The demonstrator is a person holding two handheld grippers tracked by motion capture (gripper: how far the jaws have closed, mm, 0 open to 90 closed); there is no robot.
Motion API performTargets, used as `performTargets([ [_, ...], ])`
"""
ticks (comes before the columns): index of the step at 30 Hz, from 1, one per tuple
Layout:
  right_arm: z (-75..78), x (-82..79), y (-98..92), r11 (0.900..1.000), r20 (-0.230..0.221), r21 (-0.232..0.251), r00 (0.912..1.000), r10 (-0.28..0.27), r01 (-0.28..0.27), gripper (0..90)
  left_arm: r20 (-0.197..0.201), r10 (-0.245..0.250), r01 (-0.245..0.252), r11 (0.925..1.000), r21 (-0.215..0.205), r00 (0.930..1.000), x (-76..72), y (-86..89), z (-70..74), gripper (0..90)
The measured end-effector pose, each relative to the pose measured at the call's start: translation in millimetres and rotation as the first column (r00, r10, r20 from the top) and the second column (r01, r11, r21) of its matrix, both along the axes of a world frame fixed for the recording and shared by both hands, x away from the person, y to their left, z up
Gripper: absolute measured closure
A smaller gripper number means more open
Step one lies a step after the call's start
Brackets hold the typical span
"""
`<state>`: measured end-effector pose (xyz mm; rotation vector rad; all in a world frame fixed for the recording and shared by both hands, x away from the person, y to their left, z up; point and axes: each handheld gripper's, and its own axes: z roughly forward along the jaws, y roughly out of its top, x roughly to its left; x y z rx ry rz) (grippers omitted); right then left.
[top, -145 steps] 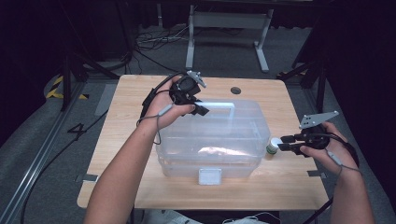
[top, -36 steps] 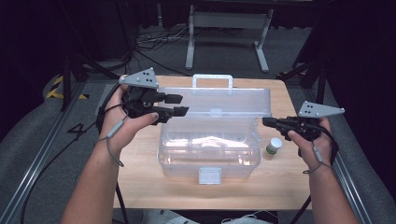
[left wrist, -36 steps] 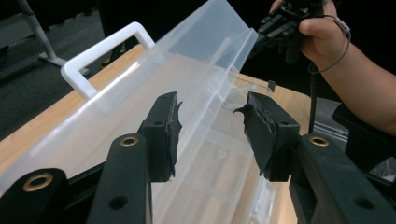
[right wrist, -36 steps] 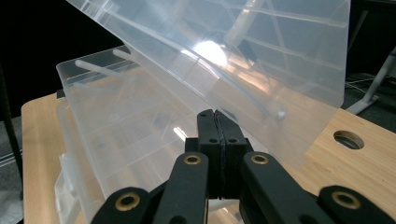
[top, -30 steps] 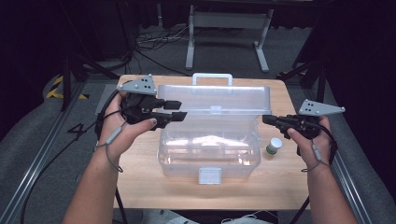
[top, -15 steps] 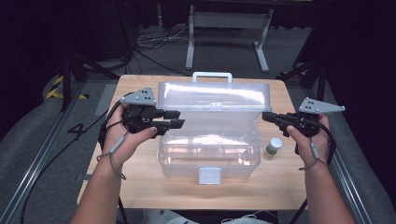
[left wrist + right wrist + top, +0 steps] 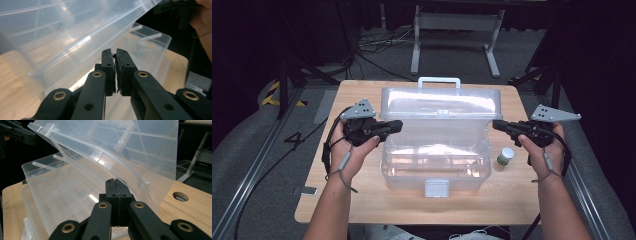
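**Working the lid of the clear storage box**

We are holding the left gripper (image 7: 396,125) at the left end of the clear plastic box (image 7: 434,170), which is sitting in the middle of the wooden table (image 7: 312,210). Its jaws have just been closing and are now standing pinched almost together with nothing between them, as the left gripper view is showing (image 7: 115,53). The tips are sitting just beside the edge of the lid (image 7: 442,102), which is standing raised and tilted back on its hinge, the white handle (image 7: 439,80) poking up behind it.

Moving right, the box's front latch (image 7: 436,187) is hanging free at the near wall. A small white-capped bottle (image 7: 505,156) is standing on the table just beside the box's right end. Past it we are holding the right gripper (image 7: 497,125) clenched on nothing, tips near the lid's right edge.

We are judging the box light, hollow and thin-walled, so it is likely to slide on the wood. The lid is looking springy and glossy, slippery under hard pads. We are favouring pushing at both side edges evenly, or gripping the handle, rather than pinching the flat panel
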<state>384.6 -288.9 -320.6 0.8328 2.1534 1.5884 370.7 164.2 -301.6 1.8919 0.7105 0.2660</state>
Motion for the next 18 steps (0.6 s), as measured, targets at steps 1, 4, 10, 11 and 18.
performTargets([
  [1,-0.1,0.1,0.1,1.000,0.000,-0.001,1.0000,0.000,0.000,90.0,-0.003,0.009,-0.009,0.9999,-0.008,1.0000,1.7,1.1,-2.3,85.5],
  [4,-0.2,0.0,0.3,1.000,0.001,-0.002,1.0000,-0.002,0.002,90.0,0.007,0.041,-0.041,0.9992,-0.002,0.9991,4.5,3.7,-7.0,85.7],
  [10,-0.9,-0.2,0.4,1.000,0.004,0.000,1.0000,-0.001,0.001,90.0,0.018,0.074,-0.074,0.9973,-0.001,0.9971,11.4,4.7,-15.9,86.4],
  [11,-0.9,-0.4,0.5,1.000,0.004,0.000,1.0000,0.001,-0.001,90.0,0.020,0.076,-0.076,0.9971,0.000,0.9969,12.2,4.2,-16.6,86.7],
  [18,-2.2,-0.1,1.4,1.000,-0.001,-0.007,1.0000,0.000,0.000,90.0,0.052,0.076,-0.076,0.9971,0.005,0.9958,14.3,2.4,-17.2,88.7],
])
